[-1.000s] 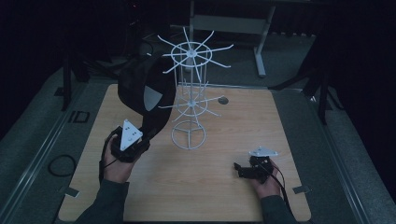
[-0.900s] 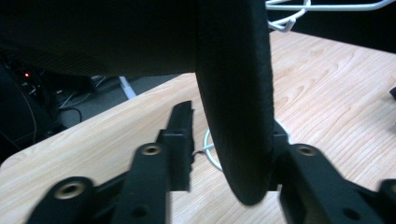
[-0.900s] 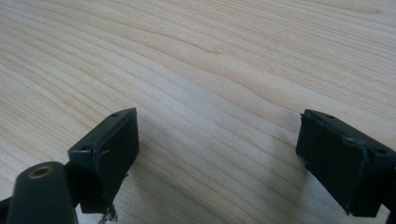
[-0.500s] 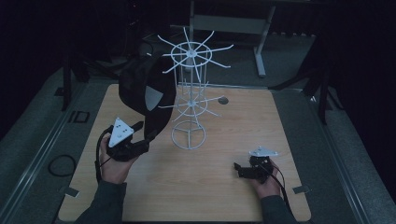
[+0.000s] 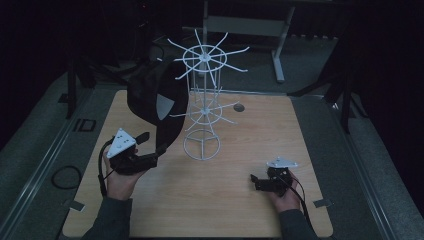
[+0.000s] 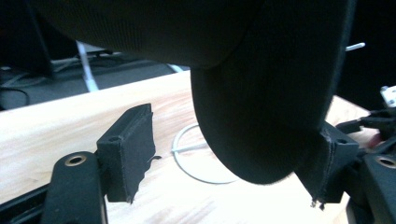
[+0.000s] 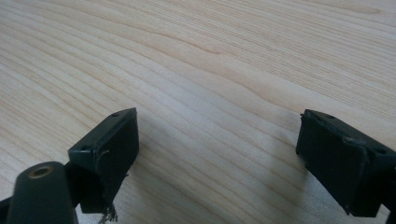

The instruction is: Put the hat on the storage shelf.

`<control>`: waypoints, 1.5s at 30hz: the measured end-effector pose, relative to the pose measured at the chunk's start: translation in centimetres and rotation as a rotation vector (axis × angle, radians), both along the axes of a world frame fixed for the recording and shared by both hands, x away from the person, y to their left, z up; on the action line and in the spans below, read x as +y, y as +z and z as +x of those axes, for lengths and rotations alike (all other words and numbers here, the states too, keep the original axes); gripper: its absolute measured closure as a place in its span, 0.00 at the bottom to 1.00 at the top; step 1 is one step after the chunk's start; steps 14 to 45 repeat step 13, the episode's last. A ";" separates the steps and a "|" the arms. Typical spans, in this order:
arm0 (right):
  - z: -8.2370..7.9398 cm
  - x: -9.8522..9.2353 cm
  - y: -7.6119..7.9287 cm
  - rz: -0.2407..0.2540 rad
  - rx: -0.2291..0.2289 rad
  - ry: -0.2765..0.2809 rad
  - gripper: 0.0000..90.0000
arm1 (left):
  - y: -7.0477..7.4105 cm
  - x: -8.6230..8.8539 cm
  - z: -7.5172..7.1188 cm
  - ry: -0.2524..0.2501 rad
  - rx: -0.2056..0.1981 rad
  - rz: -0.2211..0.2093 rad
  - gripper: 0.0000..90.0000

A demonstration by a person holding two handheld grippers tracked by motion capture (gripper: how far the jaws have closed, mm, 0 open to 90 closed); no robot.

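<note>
1. Your left gripper sits low at the near left of the wooden table, with a black cap hanging just above and ahead of it on a white wire rack.
2. Its jaws have just been opening and now stand apart. In the left gripper view the cap's brim hangs down between them, close against the right jaw, with a clear gap to the left jaw.
3. Your right gripper rests well away to the right, jaws apart, with bare wood between them.
4. To finish the release well, draw the left gripper straight back toward yourself and slightly down. Keep the jaws wide so neither pad drags the brim and tips the rack.
5. The cap hangs with its long axis running steeply downward. Its crown is up by the rack's arms and its brim points down toward your left gripper.
</note>
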State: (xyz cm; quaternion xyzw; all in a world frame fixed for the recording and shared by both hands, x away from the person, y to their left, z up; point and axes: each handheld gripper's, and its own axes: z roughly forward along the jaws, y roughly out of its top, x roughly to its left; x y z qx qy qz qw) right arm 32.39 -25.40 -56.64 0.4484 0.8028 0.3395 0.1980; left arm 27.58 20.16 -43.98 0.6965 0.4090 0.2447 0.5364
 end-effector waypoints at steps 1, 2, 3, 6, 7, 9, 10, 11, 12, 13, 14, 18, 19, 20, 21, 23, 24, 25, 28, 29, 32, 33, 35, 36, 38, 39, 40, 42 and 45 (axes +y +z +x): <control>0.0 0.0 0.0 0.000 0.000 0.000 0.14 | -0.1 0.1 0.0 -0.004 0.005 -0.003 0.30; 0.0 0.0 0.0 0.000 -0.001 0.000 0.14 | -0.2 0.2 -0.1 -0.007 0.008 -0.010 0.30; 0.0 0.0 0.0 0.000 0.000 0.000 0.14 | -0.2 0.3 -0.1 -0.008 0.010 -0.015 0.30; 0.0 0.0 0.0 0.000 0.000 0.000 0.14 | -0.3 0.5 -0.2 -0.015 0.012 -0.028 0.30; 0.0 0.0 0.0 0.000 0.000 0.000 0.14 | -0.2 0.6 -0.3 -0.020 0.015 -0.031 0.30; 0.0 0.0 0.0 0.000 0.000 0.000 0.14 | -0.3 0.6 -0.4 -0.026 0.018 -0.039 0.30; 0.0 0.0 0.0 0.000 -0.001 0.000 0.14 | -0.3 0.7 -0.4 -0.030 0.021 -0.043 0.30; 0.0 0.0 0.0 0.000 -0.001 0.000 0.14 | -0.3 0.8 -0.5 -0.038 0.028 -0.054 0.30; 0.0 0.0 0.0 0.000 -0.001 0.000 0.14 | -0.4 0.8 -0.5 -0.045 0.034 -0.067 0.30; 0.0 0.0 0.0 0.000 0.000 0.001 0.14 | -0.4 0.9 -0.5 -0.048 0.039 -0.077 0.30; 0.0 0.0 0.0 0.000 0.000 0.001 0.14 | -0.4 0.9 -0.5 -0.048 0.039 -0.077 0.30; 0.0 0.0 0.0 0.000 0.000 0.001 0.14 | -0.4 0.9 -0.5 -0.048 0.039 -0.077 0.30; 0.0 0.0 0.0 0.000 0.000 0.001 0.14 | -0.4 0.9 -0.5 -0.048 0.039 -0.077 0.30; 0.0 0.0 0.0 0.000 0.000 0.001 0.14 | -0.4 0.9 -0.5 -0.048 0.039 -0.077 0.30; 0.0 0.0 0.0 0.000 0.000 0.001 0.14 | -0.4 0.9 -0.5 -0.048 0.039 -0.077 0.30; 0.0 0.0 0.0 0.000 0.000 0.001 0.14 | -0.4 0.9 -0.5 -0.048 0.039 -0.077 0.30; 0.0 0.0 0.0 0.000 0.000 0.001 0.14 | -0.4 0.9 -0.5 -0.048 0.039 -0.077 0.30; 0.0 0.0 0.0 0.000 0.000 0.001 0.14 | -0.4 0.9 -0.5 -0.048 0.039 -0.077 0.30; 0.0 0.0 0.0 0.000 0.000 0.001 0.14 | -0.4 0.9 -0.5 -0.048 0.039 -0.077 0.30; 0.0 0.0 0.0 0.000 0.000 0.001 0.14 | -0.4 0.9 -0.5 -0.048 0.039 -0.077 0.30; 0.0 0.0 0.0 0.000 0.000 0.001 0.14 | -0.4 0.9 -0.5 -0.048 0.039 -0.077 0.30; 0.0 0.0 0.0 0.000 0.000 0.001 0.14 | -0.4 0.9 -0.5 -0.048 0.039 -0.077 0.30; 0.0 0.0 0.0 0.000 0.000 0.001 0.14 | -0.4 0.9 -0.5 -0.048 0.039 -0.077 0.30; 0.0 0.0 0.0 0.000 0.000 0.001 0.14 | -0.4 0.9 -0.5 -0.048 0.039 -0.077 0.30; 0.0 0.0 0.0 0.000 0.000 0.001 0.14 | -0.4 0.9 -0.5 -0.048 0.039 -0.077 0.30; 0.0 0.0 0.0 0.000 0.000 0.001 0.14 | -0.4 0.9 -0.5 -0.048 0.039 -0.077 0.30; 0.0 0.0 0.0 0.000 0.000 0.001 0.14 | -0.4 0.9 -0.5 -0.048 0.039 -0.077 0.30; 0.0 0.0 0.0 0.000 0.000 0.001 0.14 | -0.4 0.9 -0.5 -0.048 0.039 -0.077 0.30; 0.0 0.0 0.0 0.000 0.000 0.001 0.14 | -0.4 0.9 -0.5 -0.048 0.039 -0.077 0.30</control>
